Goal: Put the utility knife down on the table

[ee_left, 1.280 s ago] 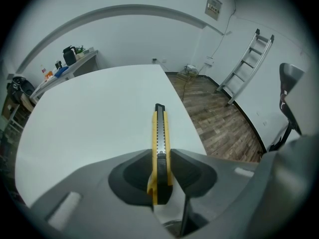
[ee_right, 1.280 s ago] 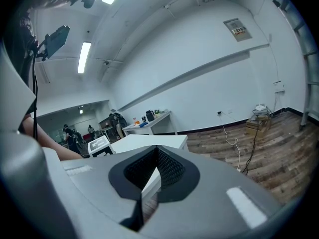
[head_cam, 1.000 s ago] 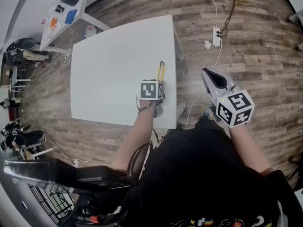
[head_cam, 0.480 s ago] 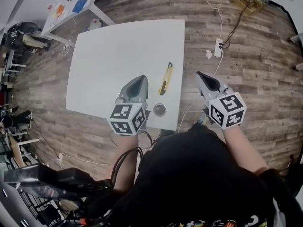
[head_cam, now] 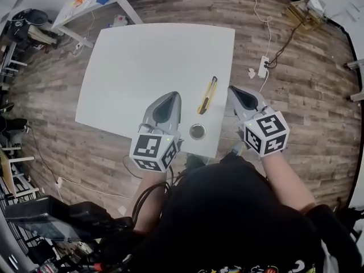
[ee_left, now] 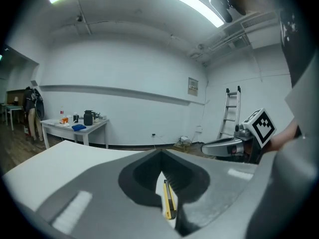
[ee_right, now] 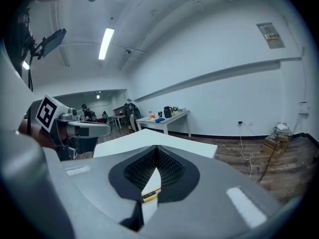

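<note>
— Since the left hand-held gripper [head_cam: 172, 95] carried the utility knife [head_cam: 207, 95] at its tip a second ago, where is the knife now?

— Flat on the white worktop [head_cam: 142, 61], toward its right edge, its body running roughly near to far. Nothing touches it. It lies in much the same place as half a second ago, so it has settled.

— And the left one?

— It has let go and pulled back toward the near edge. Its tip sits left of the knife and a little nearer, clearly apart from it. The left gripper view shows its jaws drawn together at the tips with nothing between them. The yellow knife appears only through the slit below them, lying beyond on the worktop.

— What about the right?

— The right hand-held gripper [head_cam: 231, 89] hangs just off the worktop's right edge, over the wooden floor [head_cam: 296, 95]. Its jaws are together and empty too. It has barely moved and takes no part.

— Anything else close by?

— One round metal thing [head_cam: 197, 131] sits by the near edge, nearer than the knife and apart from it. I can't tell what it is.

— So what does that mean for the task?

— I judge it done: the knife rests on the worktop, released, with both grippers clear of it.
</note>
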